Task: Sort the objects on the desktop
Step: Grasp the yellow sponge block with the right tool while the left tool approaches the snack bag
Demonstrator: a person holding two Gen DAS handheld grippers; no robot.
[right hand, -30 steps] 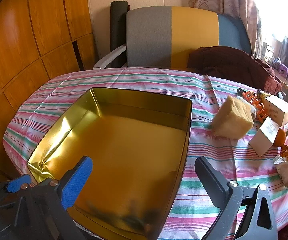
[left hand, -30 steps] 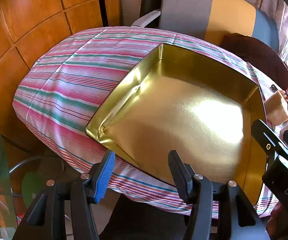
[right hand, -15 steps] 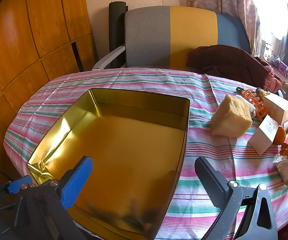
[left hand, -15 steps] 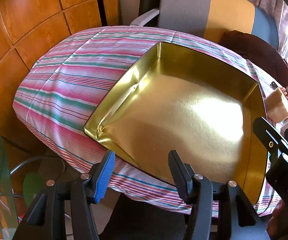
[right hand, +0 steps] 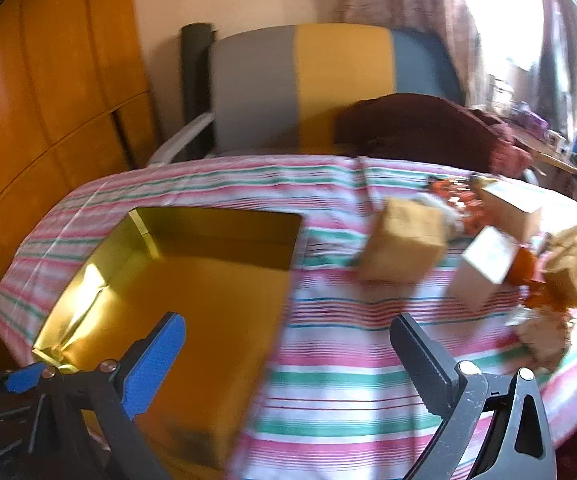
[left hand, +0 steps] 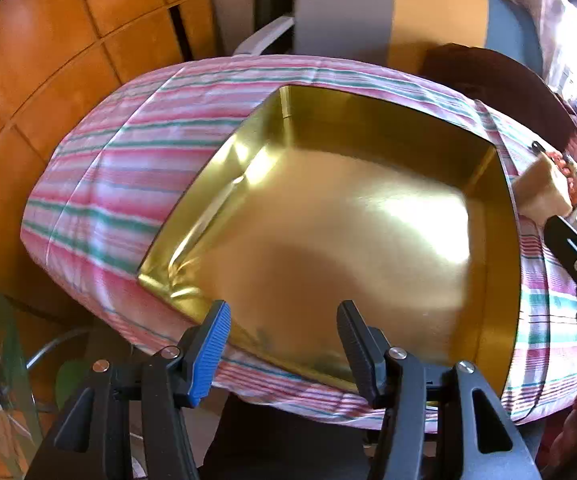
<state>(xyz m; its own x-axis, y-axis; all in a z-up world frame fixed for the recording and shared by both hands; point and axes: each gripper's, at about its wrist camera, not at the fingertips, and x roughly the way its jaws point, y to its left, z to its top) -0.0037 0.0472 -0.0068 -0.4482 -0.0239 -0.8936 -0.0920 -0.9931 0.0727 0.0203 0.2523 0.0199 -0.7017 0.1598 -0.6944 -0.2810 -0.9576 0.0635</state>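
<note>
Left gripper (left hand: 284,338) open, nothing between its fingers, over the near edge of the gold tin tray (left hand: 506,288); right gripper (right hand: 288,354) also open and empty, over the tray's right rim. Tray sits on the striped counter (right hand: 340,364). Further right: blurry tan blocks (right hand: 402,248), small boxes (right hand: 484,264), orange bits, all outside the tray.

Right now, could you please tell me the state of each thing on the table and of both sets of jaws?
Gold tin: open, nothing inside.
Tan block: on the striped cloth, outside the tin.
Small boxes: clustered beyond the block, unsorted.
Orange clip: lying among them, blurred.
Left gripper: jaws open, holding nothing.
Right gripper: jaws open, holding nothing.
</note>
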